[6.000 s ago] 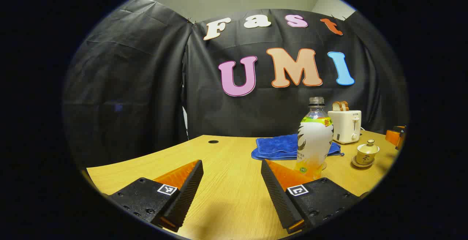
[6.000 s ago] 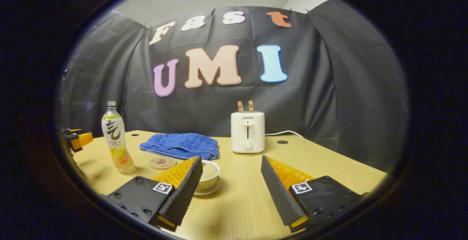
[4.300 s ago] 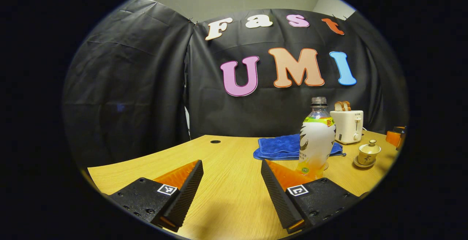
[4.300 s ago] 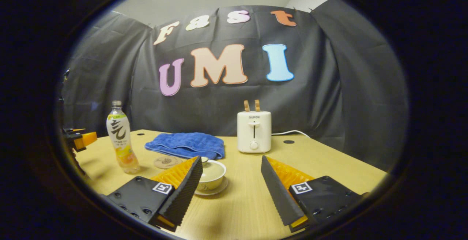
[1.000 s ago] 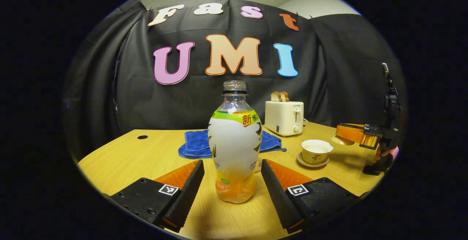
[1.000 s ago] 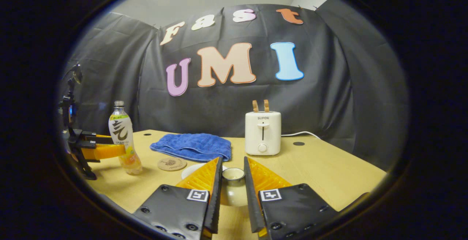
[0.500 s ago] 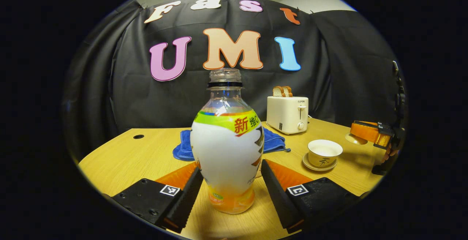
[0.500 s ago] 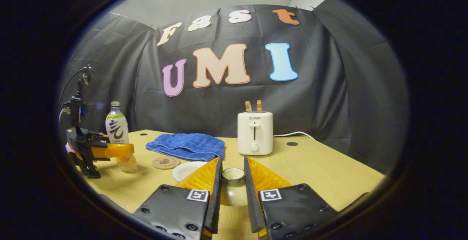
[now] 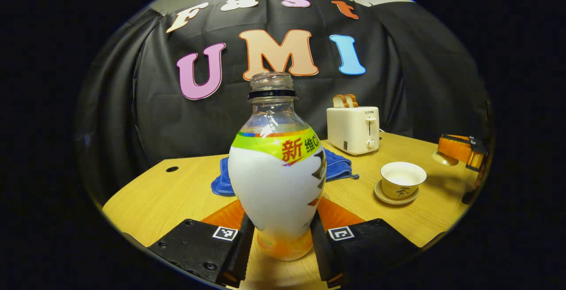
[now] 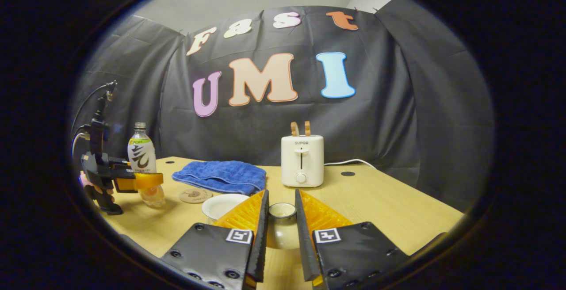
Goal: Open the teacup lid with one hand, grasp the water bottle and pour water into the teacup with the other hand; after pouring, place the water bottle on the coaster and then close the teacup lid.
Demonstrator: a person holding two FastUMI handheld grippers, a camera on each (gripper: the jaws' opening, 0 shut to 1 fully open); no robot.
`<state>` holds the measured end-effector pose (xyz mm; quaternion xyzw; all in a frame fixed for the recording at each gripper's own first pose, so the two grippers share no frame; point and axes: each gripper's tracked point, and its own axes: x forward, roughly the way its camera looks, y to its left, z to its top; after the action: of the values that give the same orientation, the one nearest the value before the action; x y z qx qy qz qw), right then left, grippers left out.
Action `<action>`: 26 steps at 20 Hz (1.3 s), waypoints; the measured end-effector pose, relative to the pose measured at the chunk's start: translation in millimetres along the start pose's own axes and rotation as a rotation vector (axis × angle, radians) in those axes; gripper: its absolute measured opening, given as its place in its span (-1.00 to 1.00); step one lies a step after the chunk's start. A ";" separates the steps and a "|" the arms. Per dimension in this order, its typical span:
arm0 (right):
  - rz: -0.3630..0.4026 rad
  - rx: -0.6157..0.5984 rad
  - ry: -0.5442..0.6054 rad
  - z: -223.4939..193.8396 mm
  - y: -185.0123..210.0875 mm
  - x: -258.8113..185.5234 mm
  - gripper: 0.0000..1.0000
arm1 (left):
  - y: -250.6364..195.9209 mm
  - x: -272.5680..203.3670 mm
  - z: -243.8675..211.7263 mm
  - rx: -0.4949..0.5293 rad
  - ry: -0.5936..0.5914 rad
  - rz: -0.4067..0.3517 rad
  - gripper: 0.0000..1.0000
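Left hand-held gripper [image 9: 279, 243] clamped water bottle [image 9: 276, 179], frame centre; teacup [image 9: 403, 180] right. Right hand-held gripper [image 10: 281, 237] pinched teacup lid [image 10: 281, 226]; coaster [image 10: 195, 195] lower left.

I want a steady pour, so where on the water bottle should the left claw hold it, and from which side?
Take the water bottle around its wide lower body, coming in level from the front as the left claw is now, one finger on each side. It stands upright with the cap off, and the neck is narrow, so a low grip on the belly looks steadier.
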<state>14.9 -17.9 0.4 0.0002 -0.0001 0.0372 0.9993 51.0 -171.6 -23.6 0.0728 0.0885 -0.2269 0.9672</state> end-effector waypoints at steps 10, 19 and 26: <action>-0.047 -0.001 -0.001 0.6 -21.0 -8.3 -0.27 | -8.3 23.5 33.6 0.663 0.032 0.083 0.13; -0.082 -0.002 -0.004 0.9 -36.1 -11.2 -0.27 | -11.8 49.8 37.4 1.138 0.062 0.030 0.14; -0.081 -0.003 -0.004 1.0 -36.7 -11.6 -0.27 | -12.8 67.4 25.2 1.408 0.100 -0.032 0.12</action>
<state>6.0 -55.4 1.5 -0.0010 -0.0021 -0.0033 1.0000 108.1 -216.1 -14.1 0.6902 -0.0340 -0.2408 0.6815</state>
